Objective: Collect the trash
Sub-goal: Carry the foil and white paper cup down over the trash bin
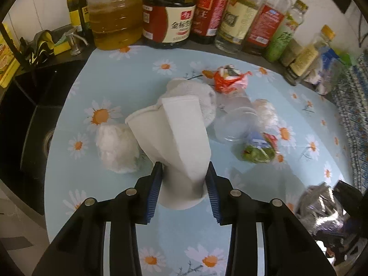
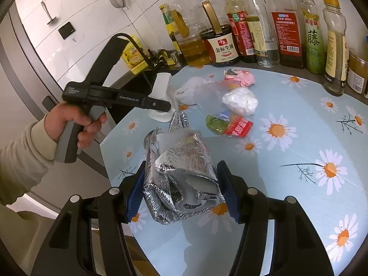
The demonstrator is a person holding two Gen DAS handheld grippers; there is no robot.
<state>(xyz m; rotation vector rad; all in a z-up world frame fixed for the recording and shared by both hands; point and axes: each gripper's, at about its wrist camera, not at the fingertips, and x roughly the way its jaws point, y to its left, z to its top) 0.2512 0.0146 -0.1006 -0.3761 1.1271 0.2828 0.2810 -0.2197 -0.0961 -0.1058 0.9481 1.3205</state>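
Left tool (image 1: 184, 179): pads pressed on both flanks of a crushed white paper cup (image 1: 170, 142), near its base; the jaws are nearly together.
Paper cup, position: held above the daisy-print tabletop (image 1: 115, 73), mouth pointing away from the camera, wall folded in along its length.
Paper cup, handling: judged very light and soft; already collapsed, so it offers little resistance and could slip or fold further. The base ring is the stiffest part, and the present hold near it looks sound.
Right tool (image 2: 181, 188): closed partway on a crumpled silver foil bag (image 2: 181, 172), pads bearing on both sides.
Foil bag, handling: judged light, crinkly and slick; a hold across the bunched middle, as now, should keep it from sliding out.
Remaining trash on tabletop: white tissue wad (image 2: 240, 101), red-and-green wrapper (image 2: 230, 125), red-and-pink wrapper (image 2: 240, 78), clear plastic cup (image 1: 237, 124), white plastic bag (image 1: 117, 147).
Remaining trash, handling: all judged light and soft; the clear cup is thin and smooth, best pinched at the rim.
Risk: row of glass bottles (image 2: 285, 23) close behind.
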